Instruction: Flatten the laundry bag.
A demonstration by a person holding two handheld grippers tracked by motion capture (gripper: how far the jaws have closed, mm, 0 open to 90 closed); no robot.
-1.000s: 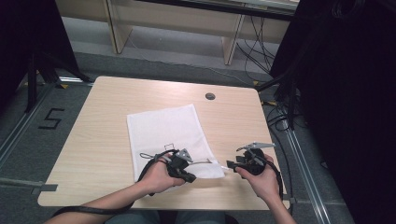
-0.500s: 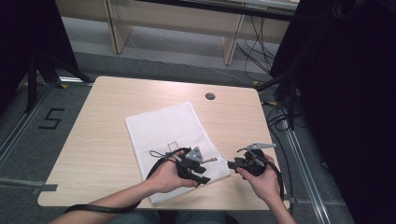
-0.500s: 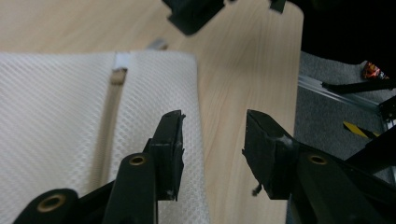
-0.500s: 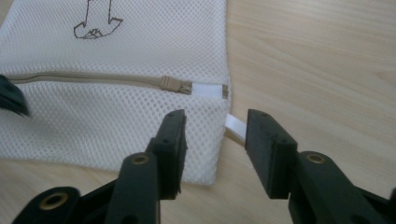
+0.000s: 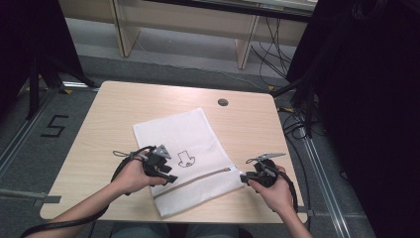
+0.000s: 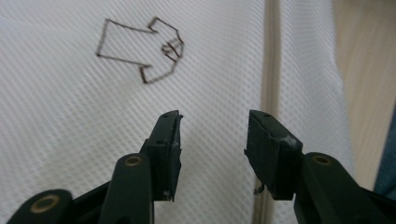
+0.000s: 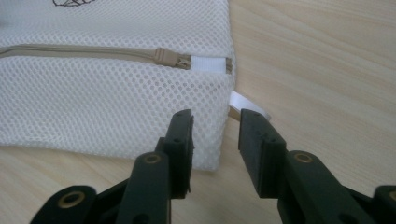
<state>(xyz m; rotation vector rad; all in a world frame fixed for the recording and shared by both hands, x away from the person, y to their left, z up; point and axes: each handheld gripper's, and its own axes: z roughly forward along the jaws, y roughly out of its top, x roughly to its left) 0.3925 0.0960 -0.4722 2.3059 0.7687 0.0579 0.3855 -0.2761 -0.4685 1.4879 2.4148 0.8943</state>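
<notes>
A white mesh laundry bag (image 5: pixel 190 141) lies flat on the wooden table (image 5: pixel 119 109), with a beige zipper (image 5: pixel 198 177) near its front edge and a small shirt drawing (image 5: pixel 185 158). My left gripper (image 5: pixel 171 177) hovers over the bag's left part, its jaws having just opened; in the left gripper view it (image 6: pixel 212 130) stands open above the mesh, the shirt drawing (image 6: pixel 140 51) ahead and the zipper (image 6: pixel 271 70) to the right. My right gripper (image 5: pixel 243 177) is at the bag's right end. Its jaws (image 7: pixel 215 123) have been closing and straddle the bag's corner (image 7: pixel 212 140) and a white tab (image 7: pixel 247 103), not pressing. The zipper slider (image 7: pixel 170 58) sits at that end.
A round cable hole (image 5: pixel 223 102) sits at the table's far right. The table's front edge runs just below both hands. A floor mark "5" (image 5: pixel 53 126) lies left of the table, with dark equipment and cables on both sides.
My left gripper let go near the zipper's right end, opened, and moved left across the bag. The right gripper stayed in place and narrowed its jaws.
</notes>
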